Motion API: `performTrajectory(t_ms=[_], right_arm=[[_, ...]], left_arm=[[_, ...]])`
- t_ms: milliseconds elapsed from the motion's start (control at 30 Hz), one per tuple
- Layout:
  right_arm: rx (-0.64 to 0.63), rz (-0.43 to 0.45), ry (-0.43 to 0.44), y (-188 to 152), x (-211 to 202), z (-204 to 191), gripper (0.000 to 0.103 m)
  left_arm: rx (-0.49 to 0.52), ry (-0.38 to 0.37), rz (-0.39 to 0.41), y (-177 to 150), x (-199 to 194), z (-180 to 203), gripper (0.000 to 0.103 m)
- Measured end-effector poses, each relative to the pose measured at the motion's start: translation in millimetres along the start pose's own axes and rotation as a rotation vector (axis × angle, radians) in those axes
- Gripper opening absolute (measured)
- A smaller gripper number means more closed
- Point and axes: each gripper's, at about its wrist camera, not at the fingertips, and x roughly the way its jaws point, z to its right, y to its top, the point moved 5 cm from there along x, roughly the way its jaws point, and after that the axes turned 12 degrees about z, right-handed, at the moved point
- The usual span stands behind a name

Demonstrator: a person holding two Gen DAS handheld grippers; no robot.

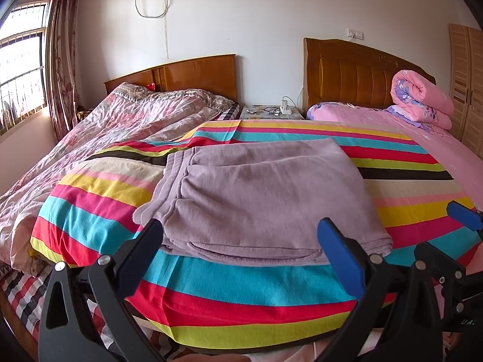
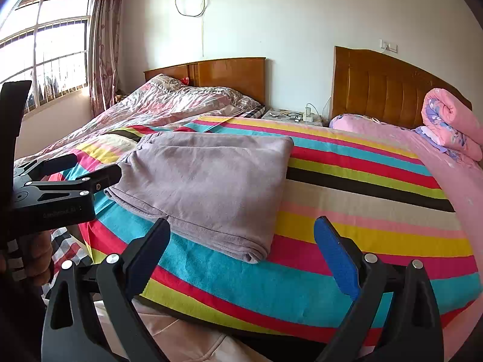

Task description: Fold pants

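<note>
The left gripper (image 1: 241,235) stands wide open and empty, its black finger at about 8 o'clock and its blue-padded finger at about 4 o'clock of its own view, both hovering just short of the near edge of the pants (image 1: 259,193). The right gripper (image 2: 241,235) is likewise spread wide with nothing in it; in its view the near corner of the pants (image 2: 208,181) lies between its fingers, nearer the black one, and the left gripper shows at 9 o'clock with a hand (image 2: 39,259) beneath it.

The pants are a mauve, fleecy pair, already folded into a squarish stack of several layers. They lie flat on the striped sheet (image 1: 241,286) spread over the bed, near its front edge, waistband toward 10 o'clock and the layered hem edges facing the grippers at 6 o'clock.

By the look of it the cloth is soft, light and limp, thick enough to hold a fold but ready to sag and slide layer over layer if lifted by one point. If another fold is wanted, the best hold would seem to be both near corners at once, pinching through all layers, so the stack turns over as one. The sheet beneath is loose, so a deep pinch risks catching it too.

At 1 o'clock, well apart, a rolled pink quilt (image 1: 422,102) rests by the headboard.
</note>
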Motion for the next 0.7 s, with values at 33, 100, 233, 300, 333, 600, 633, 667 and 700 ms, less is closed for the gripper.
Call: performTrajectory(t_ms=[33,100,233,300,333,600,633,667,700], right_arm=[[0.000,0.000,0.000,0.0,0.2,0.0,0.093],[0.000,-0.001,0.000,-0.1,0.3,-0.2,0.093],[0.000,-0.001,0.000,0.0,0.2,-0.2,0.093],[0.000,-0.001,0.000,0.0,0.3,-0.5,0.093],[0.000,-0.001,0.000,0.0,0.3,-0.7,0.093],[-0.001,-0.006,0.003,-1.7,2.2,0.1,0.093],[0.000,-0.006,0.003,-1.7,2.1,0.0,0.093],[0.000,-0.007,0.003,-2.1,2.2,0.0,0.093],[-0.001,-0.006,0.003,-1.6,2.1,0.1,0.093]], left_arm=[[-0.002,0.000,0.000,-0.1,-0.2,-0.6,0.102],[-0.002,0.000,-0.001,0.1,0.0,-0.9,0.102],[-0.002,0.000,-0.001,0.1,0.1,-1.0,0.102],[-0.003,0.000,-0.001,0.0,0.1,-1.1,0.102],[-0.003,0.000,-0.001,0.0,0.1,-1.0,0.102],[-0.003,0.000,-0.002,0.0,0.1,-1.2,0.102],[-0.003,0.000,-0.001,0.0,0.1,-1.2,0.102],[-0.002,0.000,-0.001,0.2,0.1,-1.2,0.102],[-0.002,-0.001,-0.001,0.1,0.2,-1.2,0.102]])
